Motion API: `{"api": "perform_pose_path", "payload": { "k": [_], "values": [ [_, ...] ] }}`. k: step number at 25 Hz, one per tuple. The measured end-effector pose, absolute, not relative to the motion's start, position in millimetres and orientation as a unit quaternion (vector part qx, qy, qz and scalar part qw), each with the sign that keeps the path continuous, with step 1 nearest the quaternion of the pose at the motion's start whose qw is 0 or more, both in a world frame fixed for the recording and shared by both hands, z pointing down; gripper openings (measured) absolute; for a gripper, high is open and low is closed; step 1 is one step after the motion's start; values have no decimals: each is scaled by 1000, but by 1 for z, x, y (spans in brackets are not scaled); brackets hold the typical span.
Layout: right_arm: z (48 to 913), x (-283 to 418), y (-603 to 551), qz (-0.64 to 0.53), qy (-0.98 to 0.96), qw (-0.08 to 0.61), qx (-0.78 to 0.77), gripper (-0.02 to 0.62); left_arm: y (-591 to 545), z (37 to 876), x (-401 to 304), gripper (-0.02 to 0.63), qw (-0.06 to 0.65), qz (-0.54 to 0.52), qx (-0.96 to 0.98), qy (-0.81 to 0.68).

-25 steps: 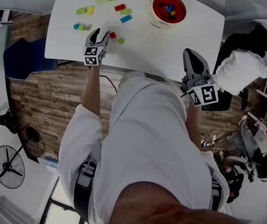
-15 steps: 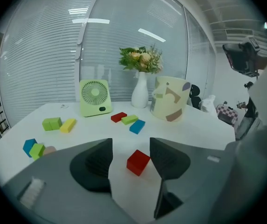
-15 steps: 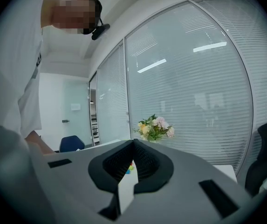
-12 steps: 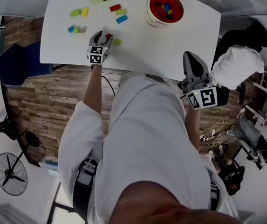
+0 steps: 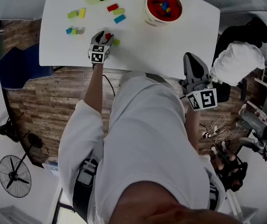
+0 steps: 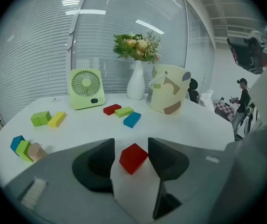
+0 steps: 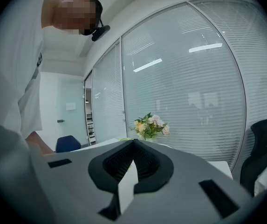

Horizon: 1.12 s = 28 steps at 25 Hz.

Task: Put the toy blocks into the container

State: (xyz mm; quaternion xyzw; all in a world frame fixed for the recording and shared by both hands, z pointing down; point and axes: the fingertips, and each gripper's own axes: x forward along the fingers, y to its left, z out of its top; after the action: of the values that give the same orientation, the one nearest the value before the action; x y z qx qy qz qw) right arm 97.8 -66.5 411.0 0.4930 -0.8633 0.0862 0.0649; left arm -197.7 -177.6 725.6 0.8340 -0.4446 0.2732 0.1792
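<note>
The left gripper (image 5: pixel 104 35) was held low over the white table (image 5: pixel 170 45). Its jaws were being closed. A red block (image 6: pixel 133 158) was seen on the table between them, but it was not squeezed yet. The container (image 6: pixel 168 95) was set farther back, well apart from the block. The right gripper (image 7: pixel 133 148) was held off the table, with its jaws pressed together and nothing in them.
</note>
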Motion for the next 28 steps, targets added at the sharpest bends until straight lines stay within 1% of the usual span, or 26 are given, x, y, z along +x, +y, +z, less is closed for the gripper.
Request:
{"api": "perform_pose_path", "payload": {
  "k": [3,6,11,15,22,28],
  "values": [
    [412,101,-65,88,-861,63,496,2,-176,723,-191,212,182,272,836,-440],
    [413,104,-65,90,-860,63,498,2,-173,734,-190,210,184,299,828,-437],
    [412,107,-66,90,-860,61,499,3,-172,750,-198,178,192,325,811,-446],
    [413,110,-65,91,-859,59,500,2,-175,749,-201,179,187,327,809,-452],
    [414,111,-67,91,-863,51,494,2,-177,726,-206,183,175,311,813,-460],
    [414,106,-75,91,-871,40,482,3,-193,678,-208,183,145,283,826,-465]
  ]
}}
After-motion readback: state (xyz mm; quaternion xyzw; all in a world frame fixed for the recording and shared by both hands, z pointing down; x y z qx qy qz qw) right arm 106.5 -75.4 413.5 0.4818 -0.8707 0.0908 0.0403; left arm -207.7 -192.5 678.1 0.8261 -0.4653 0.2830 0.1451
